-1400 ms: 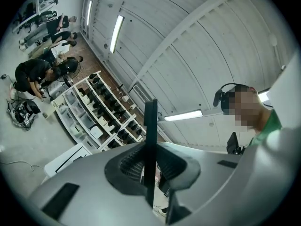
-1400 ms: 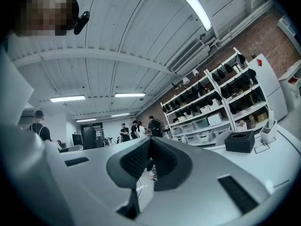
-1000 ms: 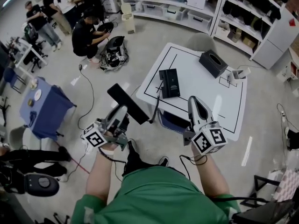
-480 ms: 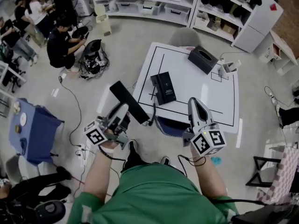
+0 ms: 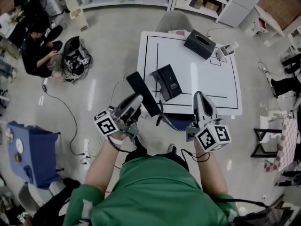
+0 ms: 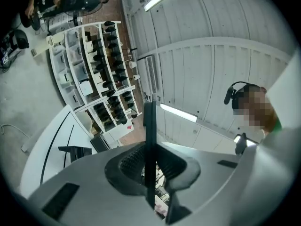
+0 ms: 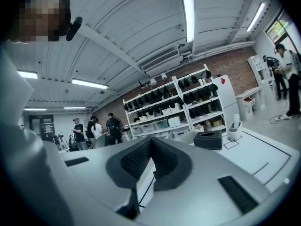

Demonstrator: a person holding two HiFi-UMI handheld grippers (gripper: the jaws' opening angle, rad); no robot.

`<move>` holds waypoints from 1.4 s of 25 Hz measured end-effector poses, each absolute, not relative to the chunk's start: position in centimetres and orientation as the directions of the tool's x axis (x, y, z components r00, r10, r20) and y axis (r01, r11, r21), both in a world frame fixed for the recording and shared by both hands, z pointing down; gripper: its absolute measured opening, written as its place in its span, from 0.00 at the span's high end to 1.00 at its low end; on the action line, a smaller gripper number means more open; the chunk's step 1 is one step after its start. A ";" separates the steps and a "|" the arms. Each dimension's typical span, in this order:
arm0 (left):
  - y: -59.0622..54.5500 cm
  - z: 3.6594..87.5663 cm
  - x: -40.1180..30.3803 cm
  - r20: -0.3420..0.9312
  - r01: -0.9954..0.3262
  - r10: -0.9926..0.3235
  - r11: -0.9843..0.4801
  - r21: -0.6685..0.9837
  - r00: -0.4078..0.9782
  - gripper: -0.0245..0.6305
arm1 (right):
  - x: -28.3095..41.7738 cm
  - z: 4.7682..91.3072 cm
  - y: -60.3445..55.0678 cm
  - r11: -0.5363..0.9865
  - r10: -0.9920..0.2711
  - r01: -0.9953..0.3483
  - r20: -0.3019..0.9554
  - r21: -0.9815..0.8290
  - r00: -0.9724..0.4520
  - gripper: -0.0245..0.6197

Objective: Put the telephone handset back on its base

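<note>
- the left claw (image 5: 137,100) is clamped on the handset (image 5: 143,92). in the left gripper view the handset (image 6: 149,126) shows as a thin black slab, edge-on, pinched between the ribbed pads.
- the handset is in the air off the near-left corner of the base (image 5: 165,81), over the tabletop (image 5: 207,79) edge and not touching the base. its far end points up and away from the base.
- the right claw (image 5: 200,97) has its jaws together on nothing, which the right gripper view (image 7: 150,147) shows plainly. it hangs near the base's right side, just off the tabletop edge.
- my take on doing this step well: bring the handset over the base first, then turn it until its long side lines up with the cradle, then lower it flat. letting go while it's tilted could leave it rocking off the cradle.
- the grip looks to be near one end, so the free end may droop. i'd go slow on the way down.
- the base sits skewed to the lines on the tabletop, so match the base, not the lines. the right claw is free to pin the base if it starts to slide.
- what looks like a dark cord (image 5: 160,118) hangs just on the near side of the base, so watch for snags.
- writing: there's a small pale mark on top of the base, too small to read. the cubes on both claws carry only square black-and-white patterns, no words. the black box (image 5: 200,44) past the base shows no label i can make out.
</note>
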State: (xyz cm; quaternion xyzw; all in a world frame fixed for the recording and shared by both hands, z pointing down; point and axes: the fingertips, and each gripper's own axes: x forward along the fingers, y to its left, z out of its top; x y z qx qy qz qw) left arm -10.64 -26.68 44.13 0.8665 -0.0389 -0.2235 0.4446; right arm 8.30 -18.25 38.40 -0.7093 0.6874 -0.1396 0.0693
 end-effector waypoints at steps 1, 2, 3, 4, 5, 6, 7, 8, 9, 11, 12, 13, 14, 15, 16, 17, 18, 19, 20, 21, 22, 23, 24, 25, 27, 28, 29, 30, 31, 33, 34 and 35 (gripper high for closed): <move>-27.4 44.9 -10.1 -0.343 0.135 -0.256 -0.591 0.796 0.904 0.84 | 8.3 38.9 -18.4 -0.069 -0.992 -0.954 0.117 -0.292 0.036 0.93; -27.9 45.6 -9.6 -0.328 0.131 -0.247 -0.582 0.803 0.912 0.84 | 8.2 39.3 -18.5 -0.091 -0.990 -0.952 0.132 -0.294 0.054 0.93; -28.4 46.4 -9.2 -0.313 0.127 -0.239 -0.572 0.810 0.919 0.84 | 8.1 39.8 -18.4 -0.109 -0.987 -0.949 0.145 -0.295 0.068 0.93; -28.8 47.2 -8.6 -0.301 0.125 -0.232 -0.561 0.818 0.925 0.84 | 8.1 40.1 -18.4 -0.125 -0.984 -0.948 0.157 -0.293 0.081 0.93; -29.3 48.0 -8.1 -0.294 0.128 -0.226 -0.548 0.827 0.929 0.84 | 8.2 40.3 -18.3 -0.140 -0.982 -0.947 0.166 -0.289 0.095 0.93; -29.7 48.8 -7.3 -0.291 0.135 -0.222 -0.532 0.836 0.931 0.84 | 8.4 40.3 -18.3 -0.155 -0.979 -0.946 0.173 -0.284 0.108 0.93; -30.1 49.7 -6.5 -0.290 0.143 -0.218 -0.514 0.846 0.932 0.84 | 8.8 40.4 -18.4 -0.167 -0.977 -0.946 0.178 -0.279 0.120 0.93; -30.5 50.7 -5.7 -0.286 0.147 -0.217 -0.497 0.855 0.933 0.84 | 9.3 40.6 -18.6 -0.177 -0.975 -0.945 0.182 -0.275 0.130 0.93; -30.8 51.6 -4.9 -0.275 0.142 -0.216 -0.483 0.864 0.937 0.84 | 9.8 40.8 -18.7 -0.185 -0.973 -0.944 0.186 -0.275 0.137 0.93; -31.1 53.5 -3.7 -0.239 0.116 -0.216 -0.464 0.878 0.947 0.84 | 10.5 41.7 -18.6 -0.196 -0.969 -0.939 0.204 -0.281 0.141 0.93; -31.0 54.3 -3.2 -0.223 0.103 -0.215 -0.459 0.883 0.951 0.84 | 10.7 42.2 -18.5 -0.197 -0.967 -0.938 0.214 -0.286 0.138 0.93; -31.0 55.0 -2.7 -0.211 0.094 -0.216 -0.452 0.887 0.953 0.84 | 11.0 42.7 -18.5 -0.195 -0.966 -0.937 0.223 -0.291 0.132 0.93; -31.0 55.6 -2.2 -0.203 0.088 -0.218 -0.446 0.891 0.954 0.84 | 11.3 43.0 -18.6 -0.190 -0.965 -0.936 0.229 -0.296 0.124 0.93; -31.2 56.2 -1.7 -0.193 0.078 -0.224 -0.439 0.895 0.955 0.84 | 11.6 43.2 -18.7 -0.183 -0.966 -0.936 0.231 -0.301 0.115 0.93; -31.4 56.8 -1.2 -0.180 0.064 -0.233 -0.431 0.900 0.956 0.84 | 12.1 43.4 -18.8 -0.176 -0.968 -0.935 0.229 -0.307 0.107 0.93; -31.6 57.6 -0.7 -0.164 0.048 -0.242 -0.423 0.905 0.956 0.84 | 12.5 43.6 -18.9 -0.169 -0.969 -0.934 0.226 -0.314 0.099 0.93; -31.7 58.3 -0.3 -0.149 0.032 -0.250 -0.416 0.909 0.957 0.84 | 13.0 43.9 -18.9 -0.162 -0.970 -0.932 0.224 -0.323 0.091 0.93; -31.9 59.0 0.1 -0.135 0.019 -0.258 -0.409 0.912 0.957 0.84 | 13.4 44.2 -18.9 -0.156 -0.971 -0.930 0.223 -0.333 0.083 0.93; -32.0 59.7 0.5 -0.126 0.009 -0.266 -0.401 0.916 0.956 0.84 | 14.0 44.6 -18.9 -0.151 -0.972 -0.928 0.223 -0.341 0.076 0.93; -32.2 60.2 0.9 -0.120 0.002 -0.276 -0.392 0.920 0.954 0.84 | 14.5 44.9 -18.8 -0.147 -0.972 -0.926 0.225 -0.348 0.070 0.93; -32.3 60.7 1.4 -0.115 -0.003 -0.285 -0.382 0.924 0.952 0.84 | 15.2 45.3 -18.7 -0.146 -0.971 -0.923 0.229 -0.355 0.066 0.93; -32.4 61.2 1.7 -0.110 -0.007 -0.293 -0.372 0.928 0.950 0.84 | 15.8 45.8 -18.6 -0.146 -0.970 -0.920 0.234 -0.362 0.062 0.93; -32.5 61.6 2.1 -0.105 -0.012 -0.300 -0.365 0.931 0.948 0.84 | 16.3 46.3 -18.4 -0.148 -0.969 -0.917 0.240 -0.371 0.059 0.93; -32.6 62.0 2.4 -0.100 -0.017 -0.303 -0.360 0.933 0.948 0.84 | 16.8 46.8 -18.3 -0.150 -0.967 -0.913 0.247 -0.379 0.056 0.93; -32.7 62.9 2.9 -0.086 -0.029 -0.304 -0.355 0.934 0.949 0.84 | 17.7 47.8 -18.1 -0.155 -0.964 -0.907 0.260 -0.391 0.052 0.93; -32.8 63.2 3.2 -0.080 -0.034 -0.302 -0.354 0.935 0.950 0.84 | 18.0 48.2 -18.1 -0.157 -0.963 -0.905 0.266 -0.395 0.051 0.93; -32.8 63.5 3.5 -0.075 -0.037 -0.300 -0.353 0.935 0.951 0.84 | 18.3 48.5 -18.1 -0.158 -0.961 -0.903 0.271 -0.399 0.048 0.93; -33.0 63.8 3.8 -0.071 -0.041 -0.300 -0.352 0.935 0.951 0.84 | 18.5 48.8 -18.2 -0.158 -0.960 -0.902 0.276 -0.401 0.045 0.93; -33.1 64.1 4.2 -0.066 -0.045 -0.301 -0.348 0.936 0.951 0.84 | 18.8 49.0 -18.3 -0.157 -0.959 -0.901 0.280 -0.404 0.041 0.93; -33.3 65.0 4.7 -0.049 -0.059 -0.305 -0.334 0.941 0.951 0.84 | 19.1 49.4 -18.6 -0.154 -0.957 -0.899 0.286 -0.409 0.034 0.93; -33.3 65.4 4.9 -0.037 -0.069 -0.306 -0.327 0.943 0.951 0.84 | 19.2 49.6 -18.6 -0.154 -0.957 -0.898 0.289 -0.412 0.031 0.93; -33.3 65.9 5.0 -0.024 -0.079 -0.307 -0.319 0.944 0.951 0.84 | 19.2 49.8 -18.6 -0.154 -0.956 -0.897 0.292 -0.414 0.029 0.93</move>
